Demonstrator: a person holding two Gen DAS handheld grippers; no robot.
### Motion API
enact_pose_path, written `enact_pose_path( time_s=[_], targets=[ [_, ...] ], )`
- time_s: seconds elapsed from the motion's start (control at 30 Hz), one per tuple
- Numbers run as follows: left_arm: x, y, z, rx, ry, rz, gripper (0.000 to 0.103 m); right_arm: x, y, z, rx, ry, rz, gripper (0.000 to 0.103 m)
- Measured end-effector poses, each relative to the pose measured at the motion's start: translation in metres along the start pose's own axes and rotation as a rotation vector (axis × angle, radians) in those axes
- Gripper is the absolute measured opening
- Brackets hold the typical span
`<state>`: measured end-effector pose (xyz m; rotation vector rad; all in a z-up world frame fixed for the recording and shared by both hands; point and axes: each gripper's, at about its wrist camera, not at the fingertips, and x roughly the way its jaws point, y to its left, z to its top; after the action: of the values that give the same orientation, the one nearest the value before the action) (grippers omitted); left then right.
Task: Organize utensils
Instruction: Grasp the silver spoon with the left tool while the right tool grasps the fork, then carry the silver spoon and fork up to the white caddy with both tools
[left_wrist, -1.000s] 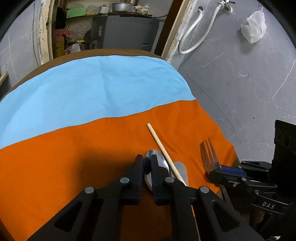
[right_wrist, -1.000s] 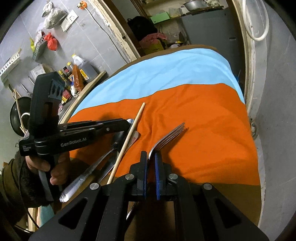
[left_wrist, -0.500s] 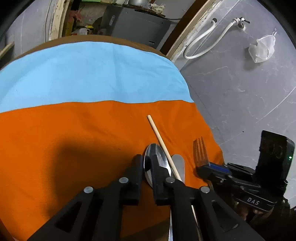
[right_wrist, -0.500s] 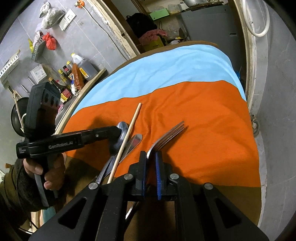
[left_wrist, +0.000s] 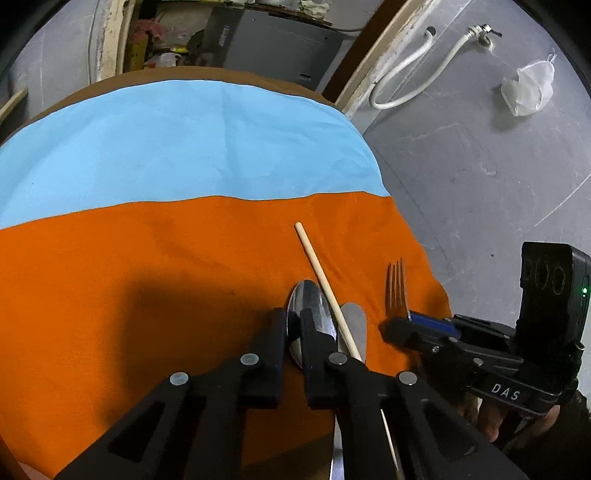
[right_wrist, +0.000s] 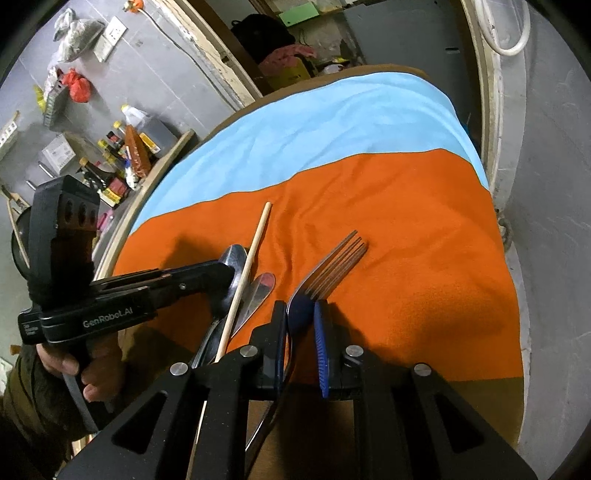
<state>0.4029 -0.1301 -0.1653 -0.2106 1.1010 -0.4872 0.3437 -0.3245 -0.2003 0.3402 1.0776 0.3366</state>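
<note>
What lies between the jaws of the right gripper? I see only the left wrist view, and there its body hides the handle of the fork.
Observer: The neck of the fork lies between the fingers of the right gripper. Its jaws have just been opening, and a gap shows beside the right pad.
Operator: Where does the handle go?
Observer: It runs back under the gripper, past the orange cloth.
Operator: Does anything stand left of the table?
Observer: Yes, a row of bottles stands against the wall there.
</note>
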Motion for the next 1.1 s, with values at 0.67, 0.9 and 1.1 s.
enact_pose_path(
  time_s=[0.67,0.9,1.1],
  targets=[
    [-0.093,-0.032,-0.05,0.06,-0.328,0.154,0.002,-0.068,0.033,-0.035,-0.023,-0.284,-0.024,0.002],
    [-0.151,-0.029,-0.071,0.052,-0.496,0.158,0.002,-0.12,0.091,-0.044,-0.15,-0.515,-0.06,0.002],
    [-0.212,-0.031,-0.078,0.079,-0.62,0.209,0.002,-0.163,0.136,-0.034,-0.193,-0.645,-0.024,0.002]
  ],
)
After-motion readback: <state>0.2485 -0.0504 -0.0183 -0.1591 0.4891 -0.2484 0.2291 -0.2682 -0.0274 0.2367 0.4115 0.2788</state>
